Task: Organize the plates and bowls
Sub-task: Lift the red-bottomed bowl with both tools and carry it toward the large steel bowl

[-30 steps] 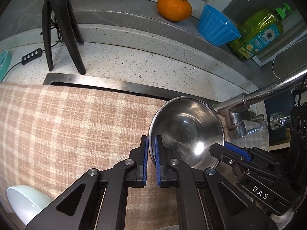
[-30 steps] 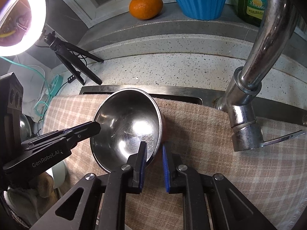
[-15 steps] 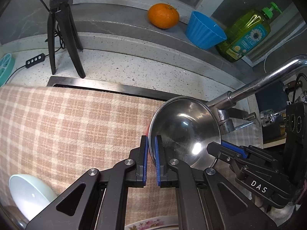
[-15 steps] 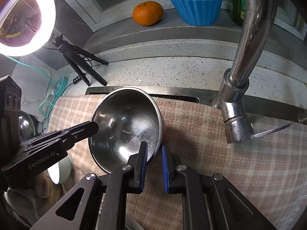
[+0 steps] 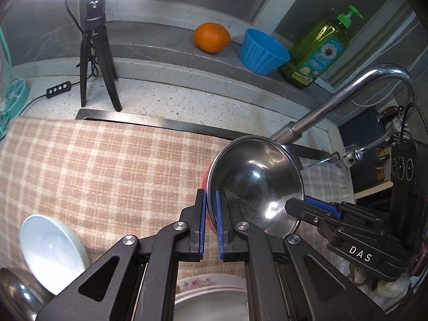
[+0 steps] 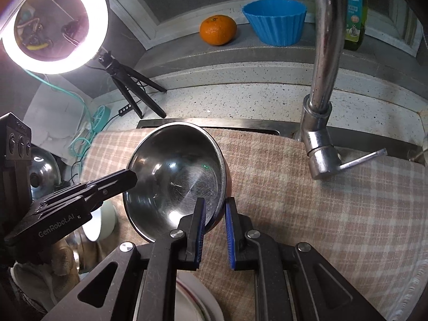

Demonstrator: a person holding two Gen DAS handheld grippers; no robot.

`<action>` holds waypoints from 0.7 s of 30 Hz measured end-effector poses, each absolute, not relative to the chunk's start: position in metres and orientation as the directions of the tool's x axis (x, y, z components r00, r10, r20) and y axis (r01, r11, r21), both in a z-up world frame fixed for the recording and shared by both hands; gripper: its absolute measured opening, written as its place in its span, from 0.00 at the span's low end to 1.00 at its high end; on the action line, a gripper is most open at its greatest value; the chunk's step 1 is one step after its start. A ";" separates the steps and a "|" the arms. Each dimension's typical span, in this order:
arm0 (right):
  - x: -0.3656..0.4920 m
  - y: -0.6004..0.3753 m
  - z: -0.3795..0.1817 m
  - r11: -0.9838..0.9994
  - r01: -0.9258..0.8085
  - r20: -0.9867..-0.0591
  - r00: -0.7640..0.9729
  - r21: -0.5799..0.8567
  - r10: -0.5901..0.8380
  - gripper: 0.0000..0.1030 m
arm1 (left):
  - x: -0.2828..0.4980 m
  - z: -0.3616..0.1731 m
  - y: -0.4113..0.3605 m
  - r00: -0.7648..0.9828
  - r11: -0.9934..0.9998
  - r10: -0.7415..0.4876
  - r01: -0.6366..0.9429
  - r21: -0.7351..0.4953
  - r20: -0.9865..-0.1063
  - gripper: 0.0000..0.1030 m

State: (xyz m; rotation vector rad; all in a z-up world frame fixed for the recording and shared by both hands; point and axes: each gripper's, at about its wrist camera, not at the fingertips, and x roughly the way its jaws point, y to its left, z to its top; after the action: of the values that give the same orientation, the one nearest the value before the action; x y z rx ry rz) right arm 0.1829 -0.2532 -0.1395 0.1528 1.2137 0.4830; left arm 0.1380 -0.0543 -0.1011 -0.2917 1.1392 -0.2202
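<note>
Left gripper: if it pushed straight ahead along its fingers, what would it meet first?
The left gripper is already shut on the rim of the steel bowl, so the bowl moves with it. Beyond that, probably the faucet just behind the bowl, though depth is unclear.

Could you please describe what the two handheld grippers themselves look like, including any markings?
Both are matte black linkage frames with silver pivot screws and blue finger pads. The left gripper carries white "GenRobot.AI" lettering, seen in the right view; the right gripper reads "DAS". Each body shows three round buttons.
</note>
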 end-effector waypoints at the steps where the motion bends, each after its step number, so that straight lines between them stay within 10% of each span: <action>1: 0.179 -0.254 -0.137 0.889 -0.274 -0.860 0.266 0.367 0.436 0.13 | 0.134 -0.099 -0.053 0.406 0.940 -0.323 0.028 -0.341 -0.855 0.05; 21: 0.091 -0.229 -0.103 0.890 -0.256 -0.841 0.308 0.377 0.445 0.13 | 0.062 -0.066 -0.022 0.437 0.931 -0.358 0.098 -0.352 -0.825 0.05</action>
State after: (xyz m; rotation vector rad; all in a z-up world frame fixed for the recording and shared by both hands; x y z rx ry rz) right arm 0.0912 -0.2292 -0.1025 0.1851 1.1700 0.4674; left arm 0.0622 -0.0220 -0.0662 -0.2681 1.0851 -0.2879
